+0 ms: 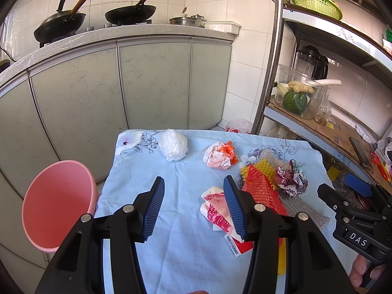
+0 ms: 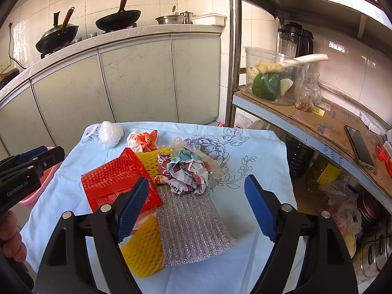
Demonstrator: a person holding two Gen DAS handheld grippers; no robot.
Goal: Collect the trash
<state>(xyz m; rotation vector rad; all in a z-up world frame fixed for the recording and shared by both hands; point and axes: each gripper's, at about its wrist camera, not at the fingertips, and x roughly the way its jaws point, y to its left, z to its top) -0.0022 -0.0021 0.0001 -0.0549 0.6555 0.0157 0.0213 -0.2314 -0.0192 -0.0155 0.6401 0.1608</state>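
1. Both grippers hover above the blue floral cloth (image 1: 171, 252), and nothing has been picked up yet. The left gripper (image 1: 194, 204) has its jaws spread, with bare cloth between them. The right gripper (image 2: 197, 207) also stands spread wide, over the silver mesh sheet (image 2: 193, 225), and holds nothing.
2. The step in hand looks like choosing a first piece. I judge the pink-and-white crumpled wrapper (image 1: 215, 208) the easiest for the left gripper, because it lies just right of its right finger and the pink bin (image 1: 56, 205) stands to the left, off the near-left edge of the cloth.
3. To do it well, shift the left gripper right so the wad sits between both pads, lower it until the tips nearly meet the cloth, then close on the bulk rather than a loose corner. Avoid pinching the cloth itself.
4. The trash is scattered across the cloth:
   - a white plastic ball (image 1: 173, 145) at the far side, well apart from the rest;
   - an orange-and-white crumpled bag (image 1: 220, 155) to its right;
   - a red packet (image 2: 117, 181), yellow foam netting (image 2: 143, 250) and a crumpled printed paper ball (image 2: 188, 171), heaped together and touching the mesh sheet.
5. The heaped pieces overlap, so lifting 1 may drag another. Everything looks light, soft and easily crushed.
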